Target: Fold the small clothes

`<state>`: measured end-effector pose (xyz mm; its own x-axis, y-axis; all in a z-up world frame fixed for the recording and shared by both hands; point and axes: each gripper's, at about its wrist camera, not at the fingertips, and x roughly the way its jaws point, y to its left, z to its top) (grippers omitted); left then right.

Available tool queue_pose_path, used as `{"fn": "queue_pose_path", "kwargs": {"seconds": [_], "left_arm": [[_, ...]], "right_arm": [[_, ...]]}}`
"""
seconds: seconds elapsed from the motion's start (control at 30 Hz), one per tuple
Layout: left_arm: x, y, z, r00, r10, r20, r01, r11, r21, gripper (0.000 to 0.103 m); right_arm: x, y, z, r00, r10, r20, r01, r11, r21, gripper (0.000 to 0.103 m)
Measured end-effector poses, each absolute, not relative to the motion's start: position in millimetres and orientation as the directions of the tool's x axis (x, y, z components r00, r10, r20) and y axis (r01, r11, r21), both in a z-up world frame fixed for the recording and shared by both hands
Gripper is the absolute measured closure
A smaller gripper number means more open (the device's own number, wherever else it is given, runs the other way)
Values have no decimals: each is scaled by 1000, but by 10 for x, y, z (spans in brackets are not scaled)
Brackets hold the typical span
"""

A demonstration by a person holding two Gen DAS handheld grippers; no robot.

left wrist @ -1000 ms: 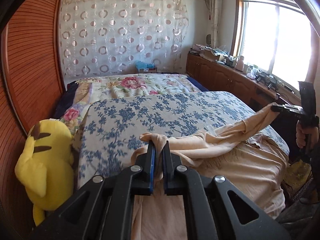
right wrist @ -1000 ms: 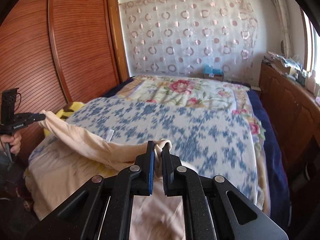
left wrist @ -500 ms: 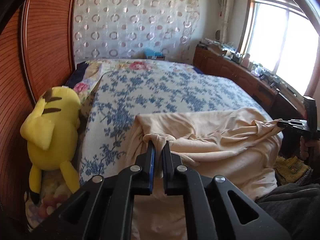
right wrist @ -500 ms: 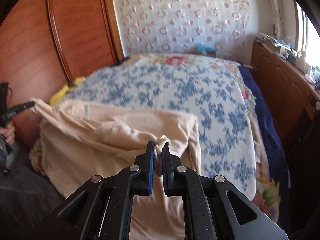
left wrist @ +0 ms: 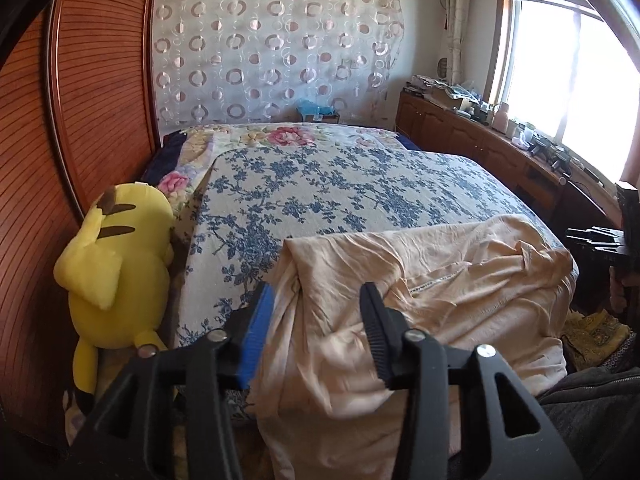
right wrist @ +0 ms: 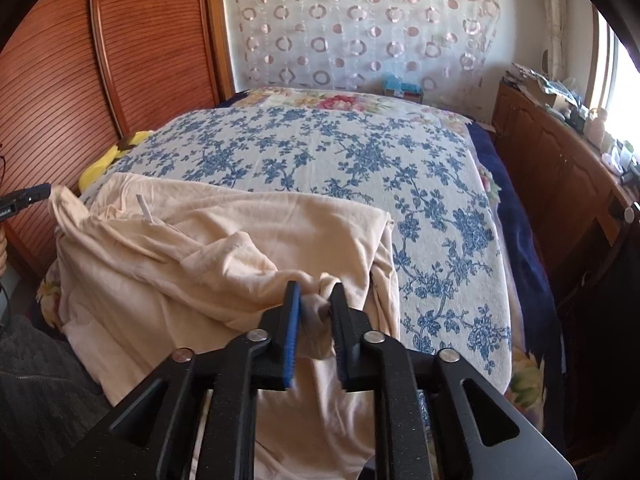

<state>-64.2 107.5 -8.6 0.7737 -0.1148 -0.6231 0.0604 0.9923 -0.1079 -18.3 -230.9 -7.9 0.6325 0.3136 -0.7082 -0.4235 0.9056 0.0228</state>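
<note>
A peach garment (left wrist: 420, 280) lies crumpled across the near end of the bed and hangs over its edge. It also shows in the right wrist view (right wrist: 224, 248). My left gripper (left wrist: 316, 300) is open, its jaws wide apart over the garment's left corner, holding nothing. My right gripper (right wrist: 314, 296) has its jaws partly parted with a bunch of the garment's right corner still between them. The right gripper also shows at the right edge of the left wrist view (left wrist: 596, 240), and the left gripper's tip at the left edge of the right wrist view (right wrist: 28, 198).
The bed has a blue floral cover (left wrist: 340, 192). A yellow plush toy (left wrist: 116, 264) leans against the wooden wardrobe (left wrist: 60, 120) on the left. A wooden counter (left wrist: 500, 152) with clutter runs under the window on the right.
The garment has been lowered onto the bed. My left gripper opened and let go of its corner. My right gripper's jaws have parted somewhat.
</note>
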Motion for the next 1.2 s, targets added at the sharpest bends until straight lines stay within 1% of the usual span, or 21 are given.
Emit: {"fn": "queue_pose_path", "kwargs": {"seconds": [0.03,0.07,0.1,0.47,0.53,0.6,0.67,0.83,0.97,1.1,1.13,1.17,1.2], "left_arm": [[-613,1080,-85,773,-111,-624,59,993,-104,43],[-577,1078,-87,773,-111,-625,62,993,-99,43],[-530,1075,-97,769,-112,-629,67,993,-94,43],[145,1078,-364,712,-74,-698,49,997,-55,43],[260,1101,-419,701,-52,-711,40,999,-34,43],[368,1130,-482,688,-45,-724,36,999,-28,43],[473,1183,-543,671,-60,-739,33,998,-51,43],[616,1264,-669,639,-76,-766,26,997,-78,43],[650,1265,-765,619,-112,-778,38,993,-112,43],[648,1234,-812,617,-147,-773,54,988,-144,43],[644,1227,-812,621,-157,-768,62,986,-152,43],[629,1213,-815,627,-169,-760,74,985,-159,43],[614,1193,-815,629,-175,-757,85,984,-157,47]], "right_arm": [[-183,-2297,-70,637,308,-707,-423,906,14,55],[-188,-2280,-55,645,300,-703,-428,904,-8,49],[-190,-2262,-44,661,286,-693,-429,902,-37,45],[219,-2206,-91,675,295,-676,-425,905,-29,44],[326,-2197,-138,667,301,-682,-426,905,-17,40],[415,-2201,-204,660,299,-690,-423,906,-12,39],[571,-2221,-314,648,271,-712,-404,915,-20,39],[816,-2315,-535,598,250,-761,-378,926,8,39],[889,-2340,-618,572,267,-776,-375,926,42,39],[896,-2314,-623,564,273,-779,-382,923,47,38],[896,-2303,-624,560,276,-781,-385,922,49,38],[890,-2289,-620,557,281,-782,-392,919,52,41],[882,-2268,-618,553,290,-781,-402,914,54,48]]}}
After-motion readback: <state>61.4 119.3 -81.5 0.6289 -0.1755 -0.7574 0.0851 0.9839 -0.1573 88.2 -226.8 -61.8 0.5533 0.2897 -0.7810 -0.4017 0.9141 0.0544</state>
